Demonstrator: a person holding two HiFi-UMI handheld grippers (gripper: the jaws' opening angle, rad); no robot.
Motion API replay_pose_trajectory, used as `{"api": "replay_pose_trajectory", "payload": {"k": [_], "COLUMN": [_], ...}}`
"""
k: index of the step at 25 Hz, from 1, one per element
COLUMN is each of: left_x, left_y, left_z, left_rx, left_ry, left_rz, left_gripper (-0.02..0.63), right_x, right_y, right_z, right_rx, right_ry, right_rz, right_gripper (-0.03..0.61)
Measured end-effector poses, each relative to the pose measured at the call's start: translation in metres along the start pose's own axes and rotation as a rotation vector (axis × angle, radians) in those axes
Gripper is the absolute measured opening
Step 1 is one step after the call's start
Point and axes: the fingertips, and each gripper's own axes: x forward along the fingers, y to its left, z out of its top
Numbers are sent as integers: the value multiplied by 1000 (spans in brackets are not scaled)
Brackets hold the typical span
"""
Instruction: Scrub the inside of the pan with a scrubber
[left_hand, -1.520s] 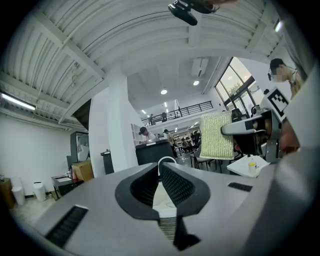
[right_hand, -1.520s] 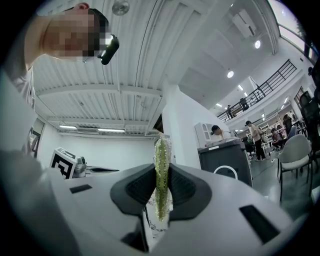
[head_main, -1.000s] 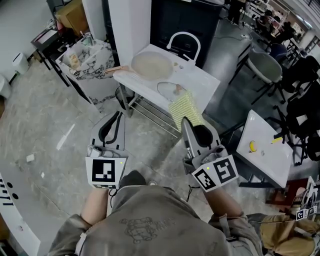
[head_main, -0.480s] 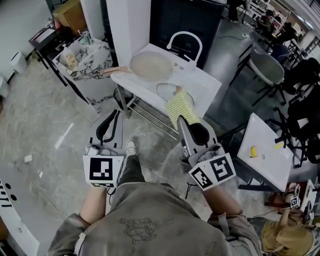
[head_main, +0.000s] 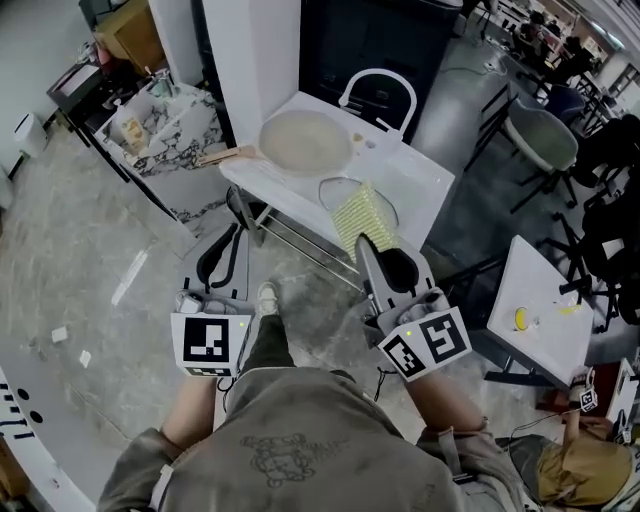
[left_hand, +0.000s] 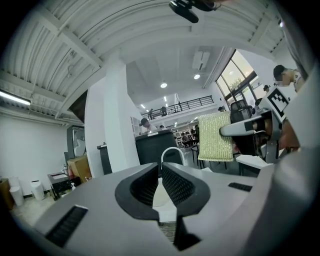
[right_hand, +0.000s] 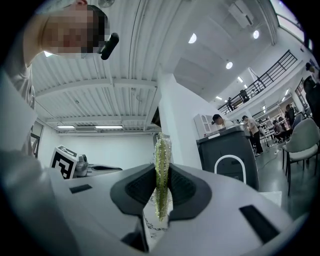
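A round pan (head_main: 305, 140) with a pale inside and a wooden handle (head_main: 225, 153) lies on a white table (head_main: 420, 185) ahead of me in the head view. My right gripper (head_main: 366, 242) is shut on a yellow-green mesh scrubber (head_main: 364, 217), which sticks up over the table's near edge. In the right gripper view the scrubber (right_hand: 161, 165) stands edge-on, pinched between the jaws of that gripper (right_hand: 161, 189). My left gripper (head_main: 236, 230) hangs short of the table, left of the right one, shut on nothing. Its jaws (left_hand: 159, 184) meet in the left gripper view, where the scrubber (left_hand: 215, 136) shows at right.
A glass lid (head_main: 338, 188) lies on the table, partly behind the scrubber. A white arched bar (head_main: 378, 92) rises at the table's far side. A marble-patterned cart (head_main: 165, 125) stands to the left. Stools (head_main: 540, 135) and a small white table (head_main: 540, 305) stand at right.
Both grippers have moved forward toward the table, which now lies closer. The scrubber stays in the right gripper and now overlaps the table's near edge. A foot has stepped forward between the grippers.
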Motion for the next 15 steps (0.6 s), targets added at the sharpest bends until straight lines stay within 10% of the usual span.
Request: {"api": "replay_pose_trajectory", "payload": {"k": [15], "left_x": [121], "left_y": [93], "left_z": [-26], "left_rx": [5], "left_ry": [55], "left_rz": [-69], "left_gripper": [34], "right_x": [139], "right_y": [-55], "right_z": [-17], "right_rx": [15], "right_ry": [59], "right_rz": [-77], "right_gripper": [71]}}
